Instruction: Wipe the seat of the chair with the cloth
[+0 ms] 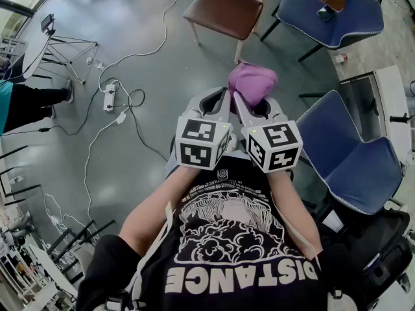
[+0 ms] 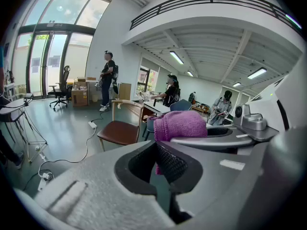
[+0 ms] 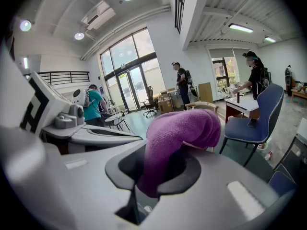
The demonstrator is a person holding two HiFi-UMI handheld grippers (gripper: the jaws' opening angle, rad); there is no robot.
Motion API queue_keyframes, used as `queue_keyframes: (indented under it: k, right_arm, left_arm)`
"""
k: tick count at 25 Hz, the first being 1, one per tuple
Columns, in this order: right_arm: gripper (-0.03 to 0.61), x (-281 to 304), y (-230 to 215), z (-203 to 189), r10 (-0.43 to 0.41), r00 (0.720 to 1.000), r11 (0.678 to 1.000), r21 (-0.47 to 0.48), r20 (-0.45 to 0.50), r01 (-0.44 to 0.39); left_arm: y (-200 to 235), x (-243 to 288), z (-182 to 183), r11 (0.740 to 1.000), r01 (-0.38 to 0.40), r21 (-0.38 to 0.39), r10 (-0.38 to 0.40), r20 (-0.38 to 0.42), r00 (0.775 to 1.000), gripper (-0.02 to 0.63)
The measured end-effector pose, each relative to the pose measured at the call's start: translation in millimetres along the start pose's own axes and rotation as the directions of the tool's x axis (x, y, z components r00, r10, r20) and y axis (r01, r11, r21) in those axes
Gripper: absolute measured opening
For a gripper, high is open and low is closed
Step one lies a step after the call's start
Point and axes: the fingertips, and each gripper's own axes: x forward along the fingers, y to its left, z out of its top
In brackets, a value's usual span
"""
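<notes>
A crumpled purple cloth sticks up from my right gripper, which is shut on it; in the right gripper view the cloth bulges out over the jaws of the right gripper. My left gripper is beside it, shut and holding nothing; its own view shows the left gripper with its dark pads together and the cloth just beyond. Both are held close to the person's chest. The brown-seated wooden chair stands ahead on the grey floor, apart from both grippers. The left gripper view shows this chair too.
Two blue chairs stand at the right, one far and one near. A power strip with white cables lies on the floor at the left. A small folding table and a person's leg are at the far left.
</notes>
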Motion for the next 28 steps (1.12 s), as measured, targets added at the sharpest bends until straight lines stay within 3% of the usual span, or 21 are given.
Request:
queue_keyframes:
  k: [15, 28]
  right_arm:
    - [0.061, 27.3, -10.9, -7.6, 0.023, 0.999, 0.999, 0.049, -0.045, -0.021]
    - [0.061, 120.8, -28.1, 25.7, -0.042, 0.994, 0.995, 0.081, -0.103, 0.051]
  left_arm:
    - [22.1, 18.4, -0.6, 0.999, -0.018, -0.039, 0.017, -0.026, 1.0, -0.008]
    - [103.9, 75.9, 37.0, 0.997, 0.058, -0.059, -0.062, -0.063, 0.996, -0.008]
